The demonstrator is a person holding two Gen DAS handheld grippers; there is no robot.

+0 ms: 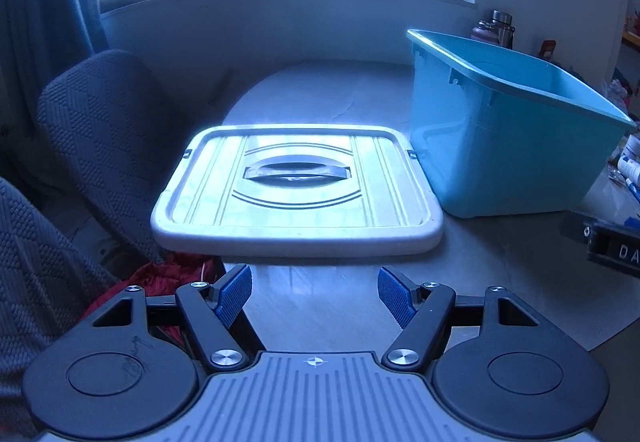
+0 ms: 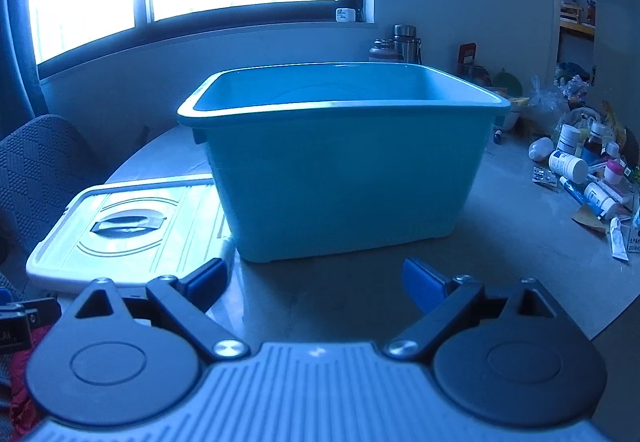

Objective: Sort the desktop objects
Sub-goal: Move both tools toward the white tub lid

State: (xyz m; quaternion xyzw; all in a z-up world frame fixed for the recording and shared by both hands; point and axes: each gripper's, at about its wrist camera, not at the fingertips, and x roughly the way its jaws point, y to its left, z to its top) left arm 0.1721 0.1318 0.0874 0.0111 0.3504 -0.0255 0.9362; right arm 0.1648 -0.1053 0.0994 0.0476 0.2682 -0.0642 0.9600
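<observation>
Jaws of both my grippers gape empty before the open turquoise plastic storage tub, while scattered medicine bottles and tubes crowd the grey counter's right edge, where a careless reach could knock them off.

"DA" on black device

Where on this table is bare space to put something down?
Bare table lies between the right gripper and the blue bin, and behind the white lid toward the window wall. Right of the bin it is crowded with bottles and tubes.
</observation>
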